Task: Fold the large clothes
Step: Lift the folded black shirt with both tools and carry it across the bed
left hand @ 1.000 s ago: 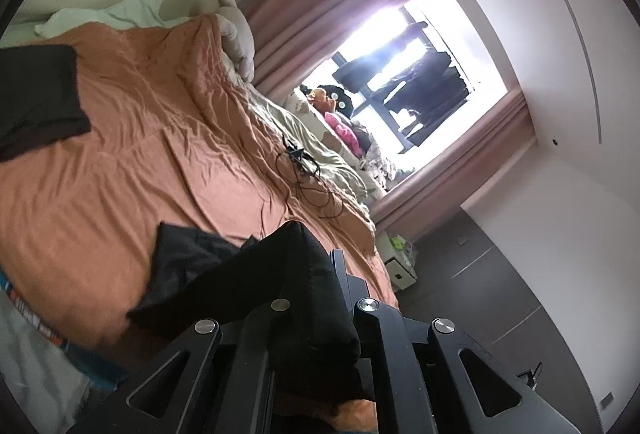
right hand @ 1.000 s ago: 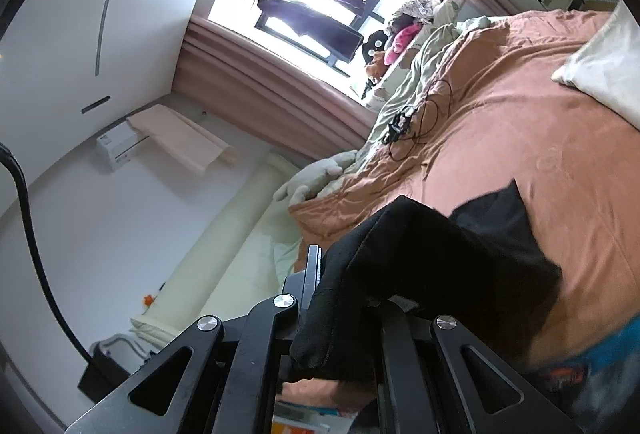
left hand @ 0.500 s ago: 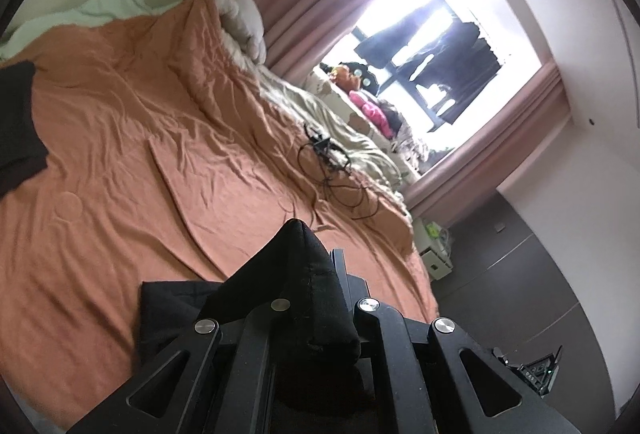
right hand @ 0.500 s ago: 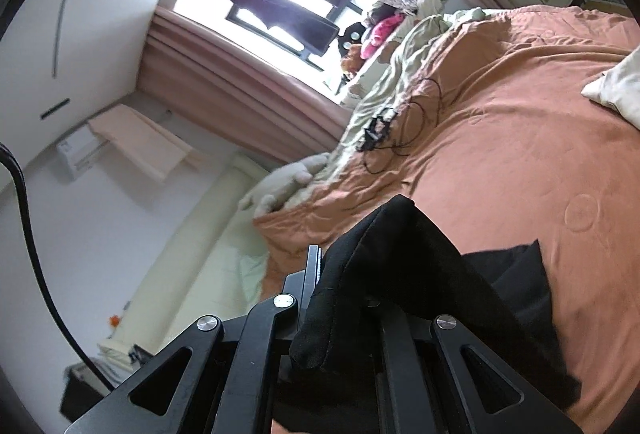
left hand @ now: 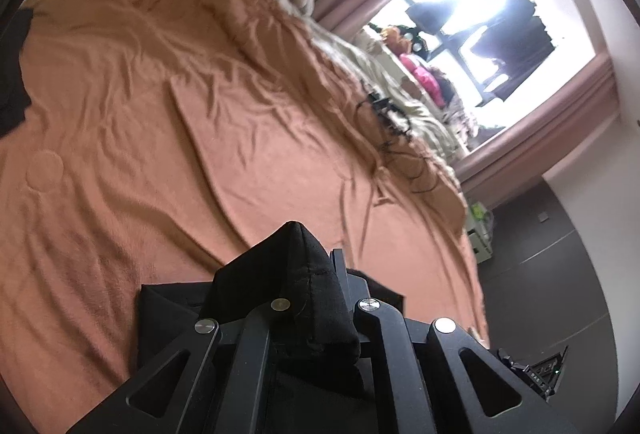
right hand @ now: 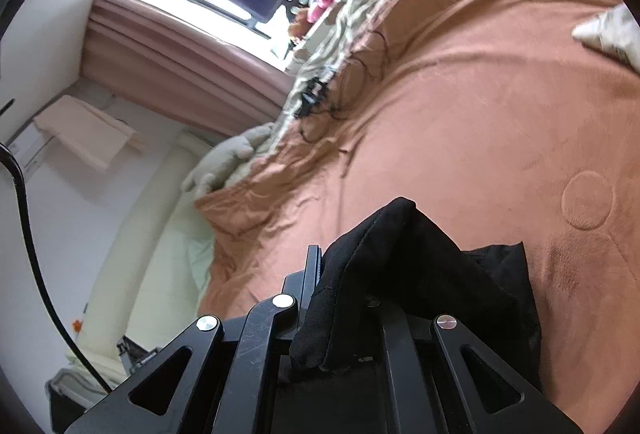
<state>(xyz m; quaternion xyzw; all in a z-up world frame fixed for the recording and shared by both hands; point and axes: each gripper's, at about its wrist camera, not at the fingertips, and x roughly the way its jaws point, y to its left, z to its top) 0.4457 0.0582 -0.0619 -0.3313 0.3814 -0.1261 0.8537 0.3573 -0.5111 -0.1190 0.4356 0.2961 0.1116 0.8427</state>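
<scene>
A large black fabric garment (left hand: 308, 286) is pinched between the pressed-together fingers of the left claw (left hand: 316, 274), and another bunched part of it (right hand: 384, 258) is clamped the same way in the right claw (right hand: 348, 274). The garment is held just above the near part of the wrinkled orange-brown bedspread (left hand: 168, 122), its loose cloth trailing below each claw. It is judged to be gripped at two points so that one edge can be carried across flat and square.
</scene>
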